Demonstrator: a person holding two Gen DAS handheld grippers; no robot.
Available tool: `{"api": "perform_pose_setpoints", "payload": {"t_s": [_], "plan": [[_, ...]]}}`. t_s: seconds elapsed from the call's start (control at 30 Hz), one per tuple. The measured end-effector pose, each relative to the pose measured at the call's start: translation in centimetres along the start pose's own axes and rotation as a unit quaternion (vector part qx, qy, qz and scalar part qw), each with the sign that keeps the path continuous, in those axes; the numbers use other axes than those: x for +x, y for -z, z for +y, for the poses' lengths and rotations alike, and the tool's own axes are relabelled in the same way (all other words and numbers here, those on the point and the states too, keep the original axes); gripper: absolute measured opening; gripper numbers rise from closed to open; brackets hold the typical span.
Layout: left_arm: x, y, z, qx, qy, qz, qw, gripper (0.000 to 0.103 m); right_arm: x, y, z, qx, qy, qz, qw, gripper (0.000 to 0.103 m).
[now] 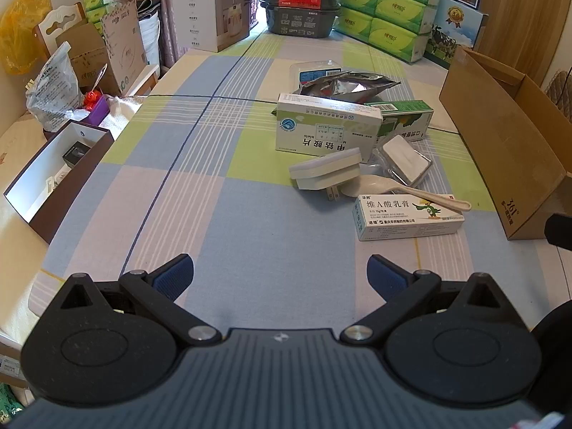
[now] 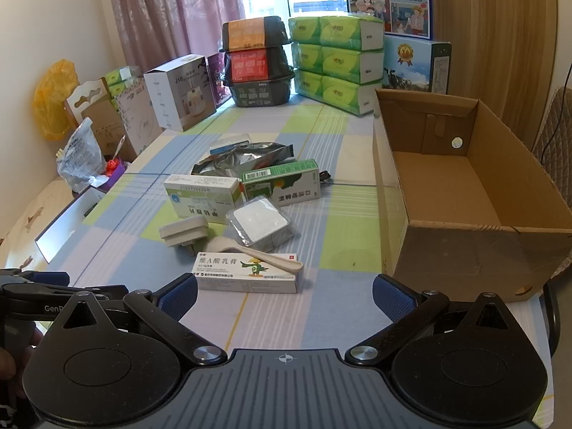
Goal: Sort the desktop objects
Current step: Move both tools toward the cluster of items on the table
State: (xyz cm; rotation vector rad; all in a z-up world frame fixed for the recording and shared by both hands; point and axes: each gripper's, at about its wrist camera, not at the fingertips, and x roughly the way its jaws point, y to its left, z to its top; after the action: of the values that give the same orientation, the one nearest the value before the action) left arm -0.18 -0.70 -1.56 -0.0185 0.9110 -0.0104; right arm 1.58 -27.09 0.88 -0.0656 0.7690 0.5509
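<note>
Jaws spread wide and empty on left hand-held gripper and right hand-held gripper above the tablecloth.

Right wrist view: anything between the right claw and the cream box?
No. In the right wrist view only bare checked cloth lies between the open right claw and the cream box; the spoon rests on the box's far side.

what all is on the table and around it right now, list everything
ointment box: 1, white, nearest in pile
spoon: 1, beige, lying on ointment box
plug adapter: 1, off-white, left of spoon
clear packet: 1, white inside, mid pile
medicine box: 1, white-green, left
green box: 1, behind packet
foil bag: 1, silver, back
cardboard box: 1, brown, open, right
tissue packs: several, green, far end
left gripper: open
right gripper: open
</note>
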Motion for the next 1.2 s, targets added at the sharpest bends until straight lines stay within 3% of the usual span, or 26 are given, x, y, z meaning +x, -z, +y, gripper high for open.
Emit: {"api": "perform_pose_setpoints", "payload": {"t_s": [0.43,0.63,0.73,0.77,0.93,1.1,1.2], "plan": [[0.1,-0.1,0.4,-0.002,0.013,0.004,0.9999,0.102,0.0,-0.2,0.1,-0.013,0.01,0.007,1.0,0.101],[0.3,-0.8,1.2,0.002,0.046,0.019,0.9988,0.101,0.2,-0.7,0.2,-0.044,0.001,0.033,0.998,0.101],[0.2,-1.4,1.0,0.041,0.058,0.013,0.9974,0.101,0.4,-1.1,0.3,-0.069,-0.024,0.034,0.997,0.101],[0.2,-1.7,0.9,0.056,0.061,0.01,0.9965,0.102,0.4,-1.1,0.6,-0.082,-0.032,0.0,0.996,0.101],[0.6,-4.0,0.7,0.126,0.082,-0.007,0.9886,0.102,1.1,-1.7,1.3,-0.136,-0.073,-0.005,0.988,0.101],[2.4,-6.0,0.9,0.19,0.098,-0.012,0.9769,0.102,3.3,-1.7,2.6,-0.244,-0.085,0.042,0.965,0.101],[3.9,-6.4,0.7,0.237,0.106,-0.011,0.9658,0.101,5.1,-1.4,2.7,-0.282,-0.106,0.075,0.951,0.101]]}}
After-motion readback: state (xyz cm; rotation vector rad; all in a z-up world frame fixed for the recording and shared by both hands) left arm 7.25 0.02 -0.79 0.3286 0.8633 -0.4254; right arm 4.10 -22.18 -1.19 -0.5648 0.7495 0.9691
